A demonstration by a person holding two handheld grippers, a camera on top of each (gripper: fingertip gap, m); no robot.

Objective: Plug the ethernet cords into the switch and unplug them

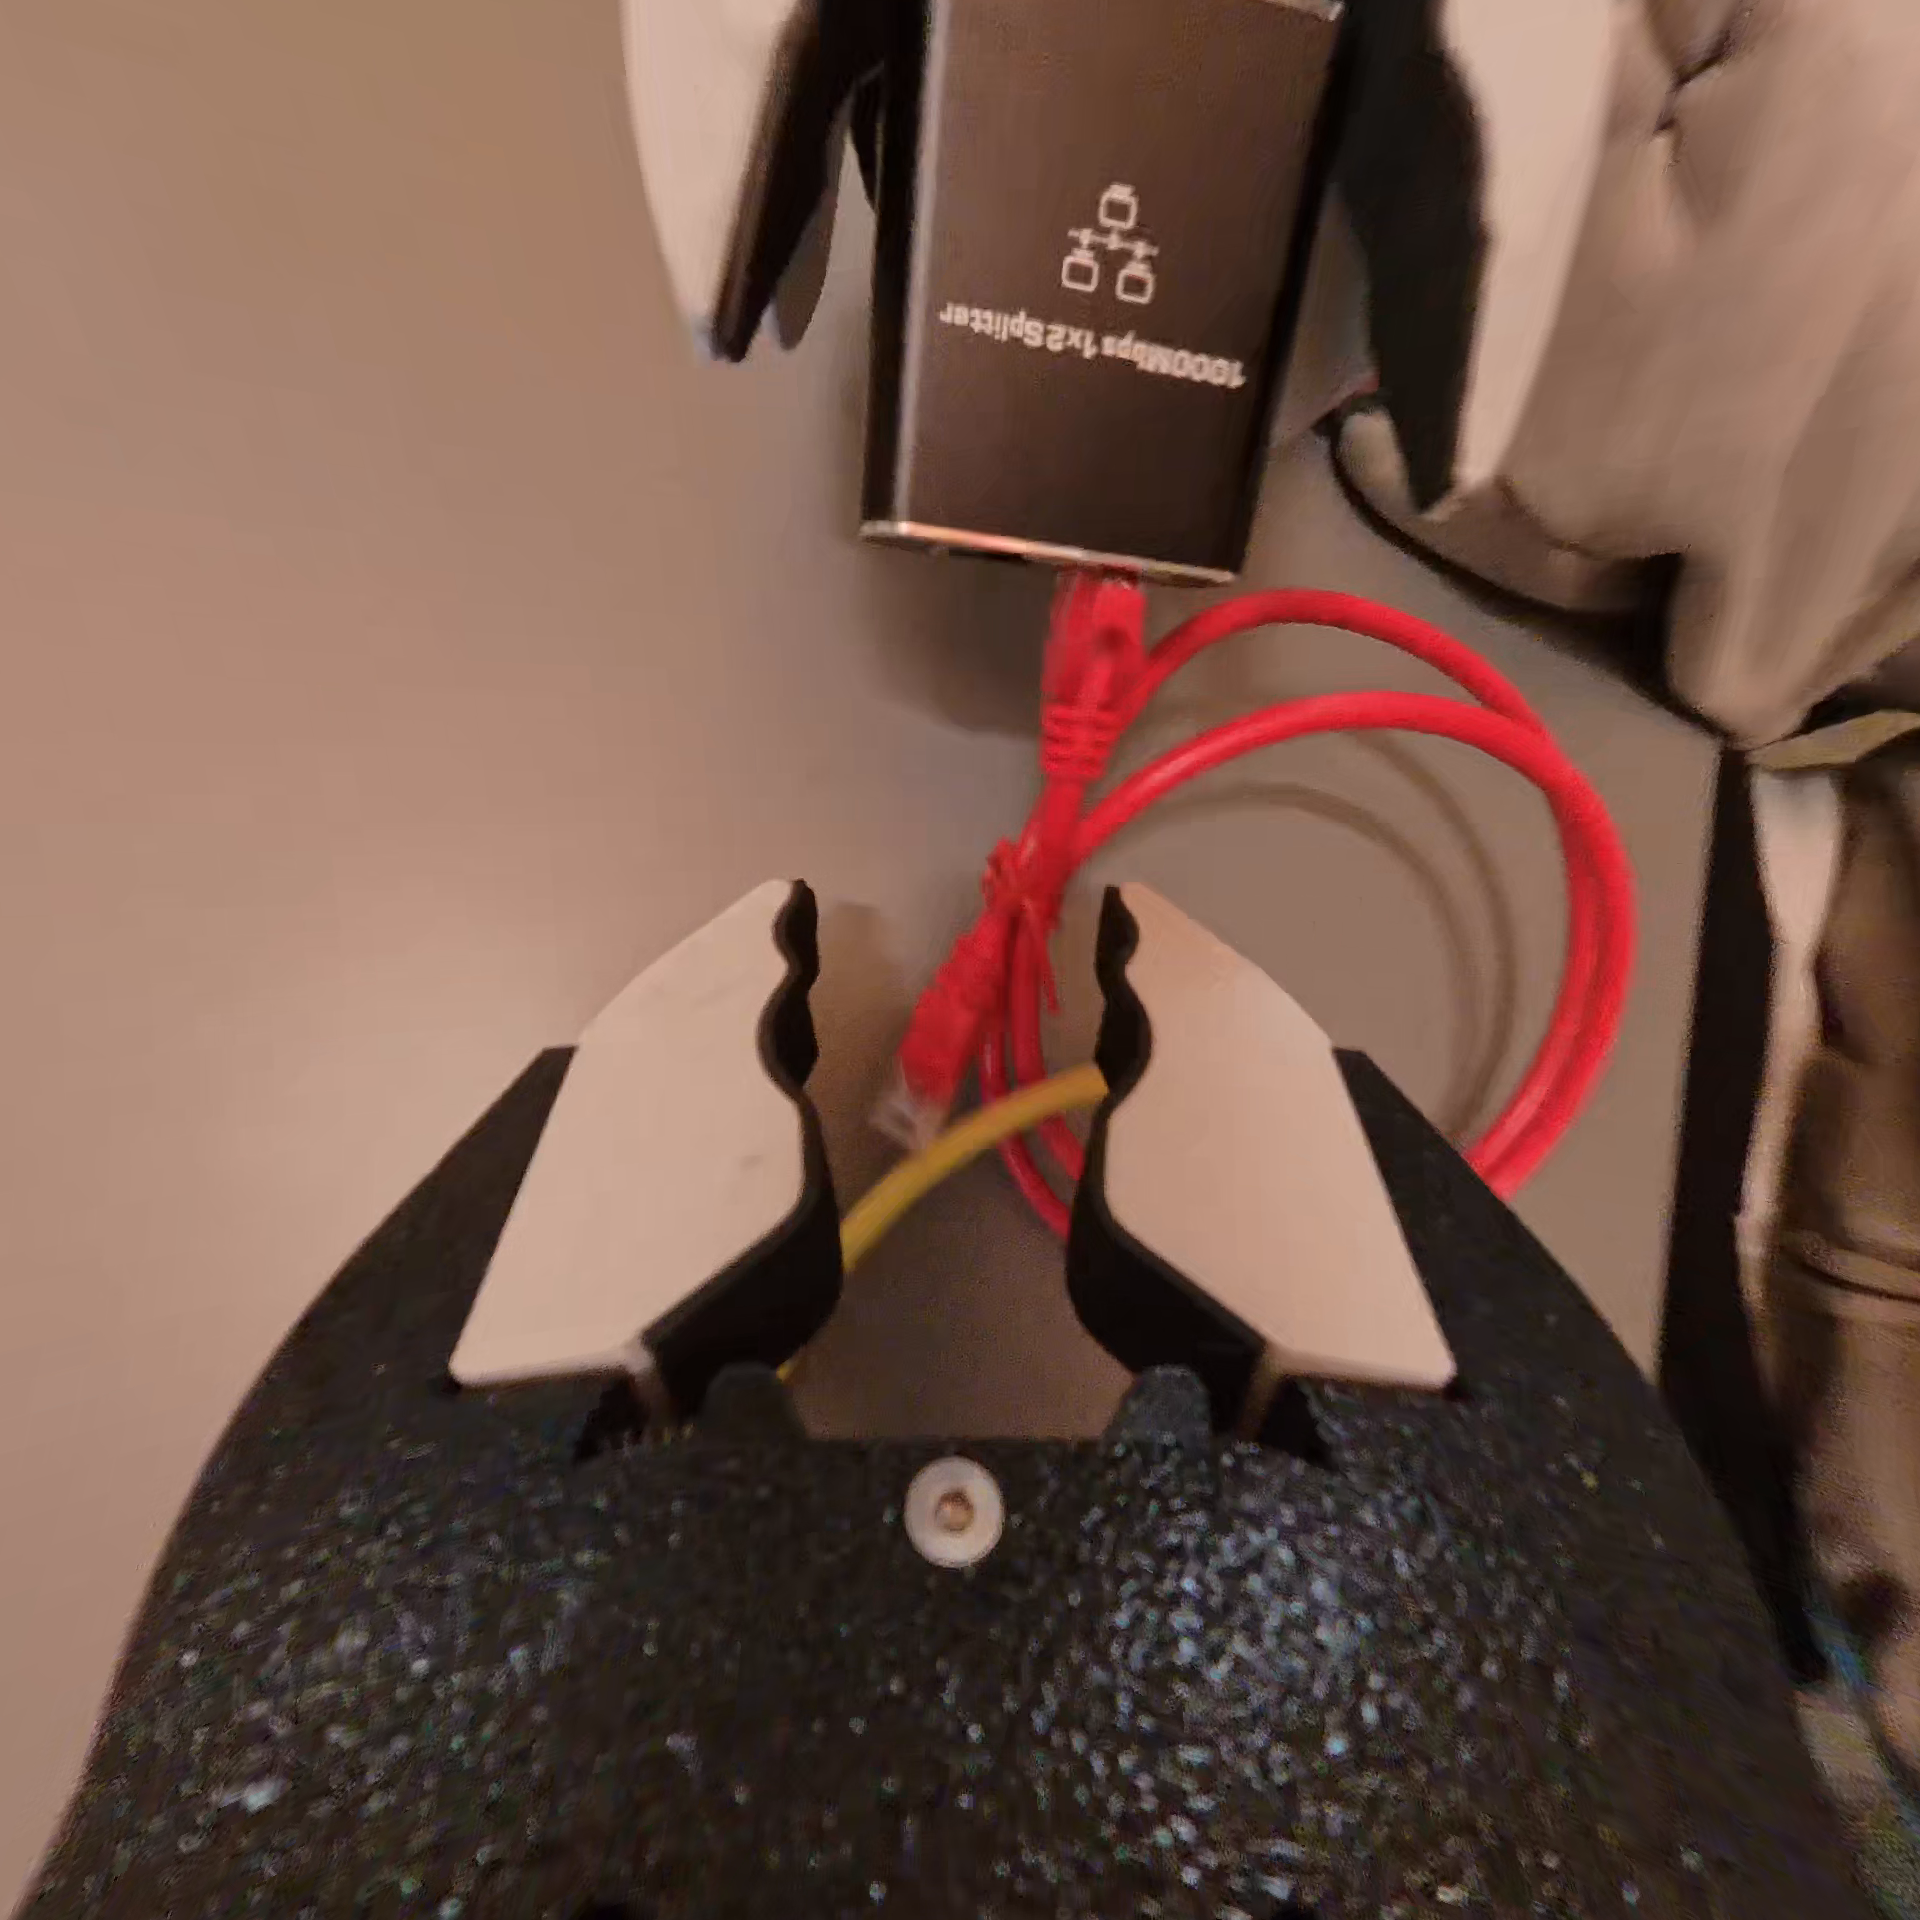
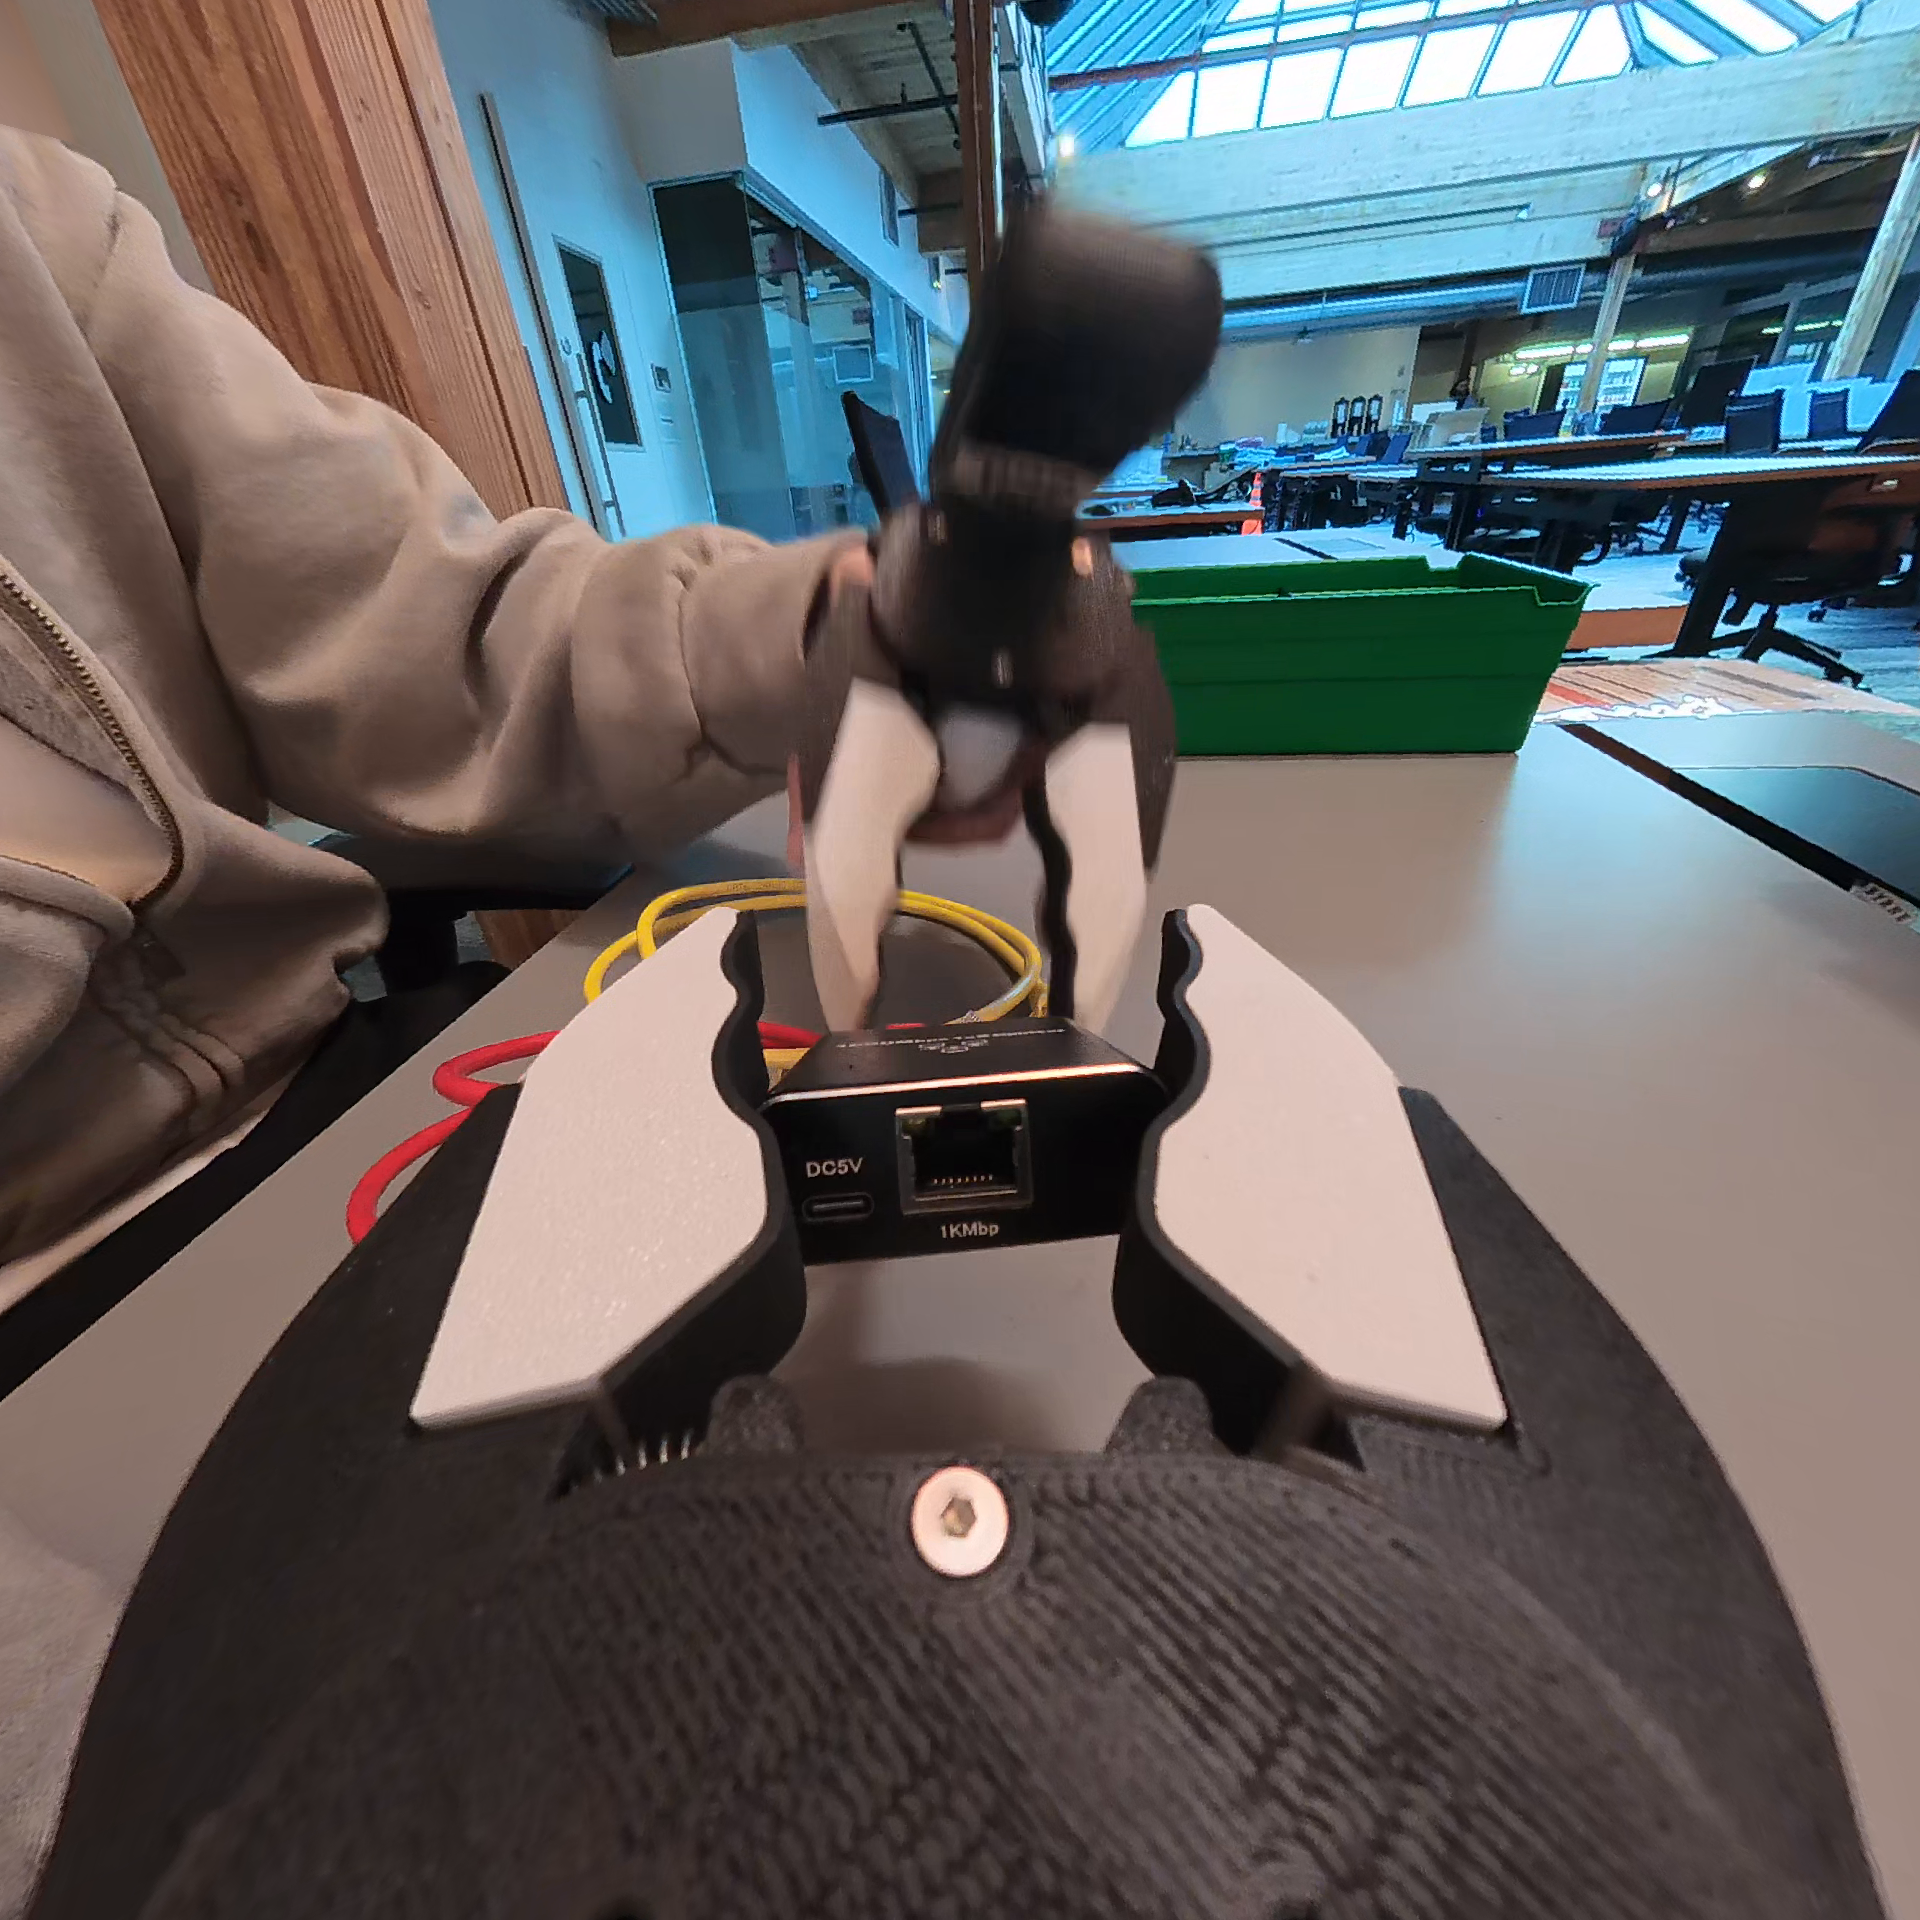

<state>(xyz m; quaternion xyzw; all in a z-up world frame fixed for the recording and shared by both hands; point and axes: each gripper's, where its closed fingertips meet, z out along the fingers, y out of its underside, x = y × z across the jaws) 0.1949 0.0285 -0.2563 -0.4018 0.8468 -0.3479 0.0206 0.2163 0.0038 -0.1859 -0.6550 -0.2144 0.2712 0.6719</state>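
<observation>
Warm dim light and soft blur in the left view — daylight from skylights, fisheye-bent edges right.

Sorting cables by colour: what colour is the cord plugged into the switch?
Red cord, plugged into the switch; clearest in the left wrist view.

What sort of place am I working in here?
Probably an open-plan office or lab: rows of dark desks with office chairs fill the hall behind, a glazed skylight roof spans overhead, and a green plastic bin sits on the grey table.
</observation>
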